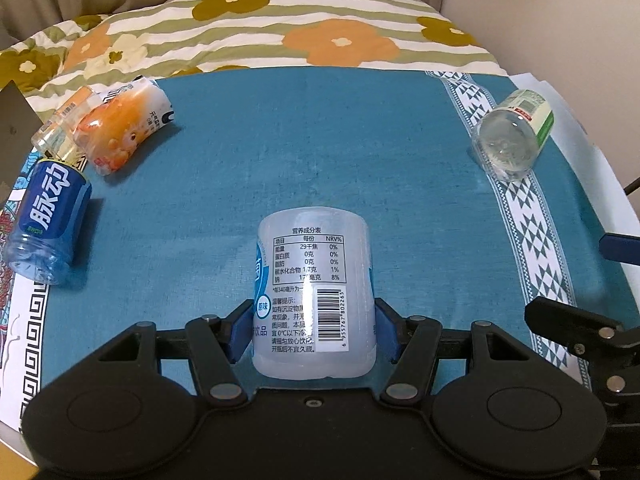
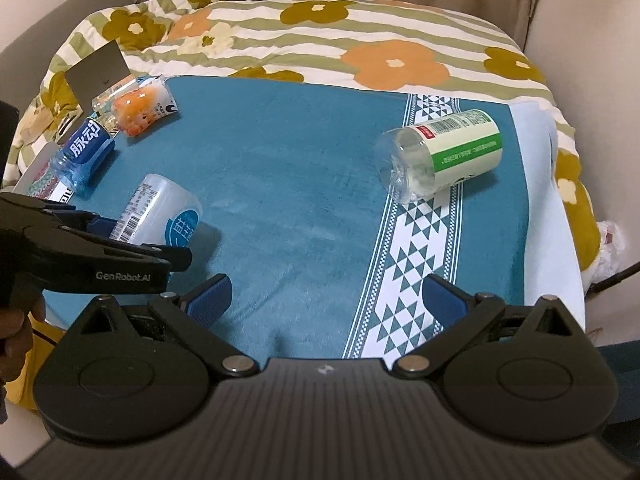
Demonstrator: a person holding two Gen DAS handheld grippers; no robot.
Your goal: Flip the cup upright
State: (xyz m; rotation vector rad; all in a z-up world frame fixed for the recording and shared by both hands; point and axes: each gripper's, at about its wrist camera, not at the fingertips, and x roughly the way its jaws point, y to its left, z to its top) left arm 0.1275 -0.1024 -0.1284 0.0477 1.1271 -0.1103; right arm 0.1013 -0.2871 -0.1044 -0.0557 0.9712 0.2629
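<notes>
Left gripper (image 1: 315,330) jaws clamped on the white cup (image 1: 315,292), blue pads pressing both its sides; right gripper (image 2: 326,300) jaws spread wide, nothing between them. The white cup lies on its side on the blue cloth (image 1: 320,140), near the front edge left of center, barcode label facing up, closed end toward the camera in the left wrist view. In the right wrist view the same cup (image 2: 160,212) shows at the left with the left gripper (image 2: 104,236) around it. Right gripper hangs over the cloth near the white patterned stripe (image 2: 404,264). Blue cup (image 1: 48,220) on its side at the far left. Orange cup (image 1: 124,124) behind it, a clear cup (image 1: 60,124) touching it. Green-label cup (image 2: 444,156) on its side at the right, on the stripe. Flowered blanket (image 1: 280,28) behind the cloth.
</notes>
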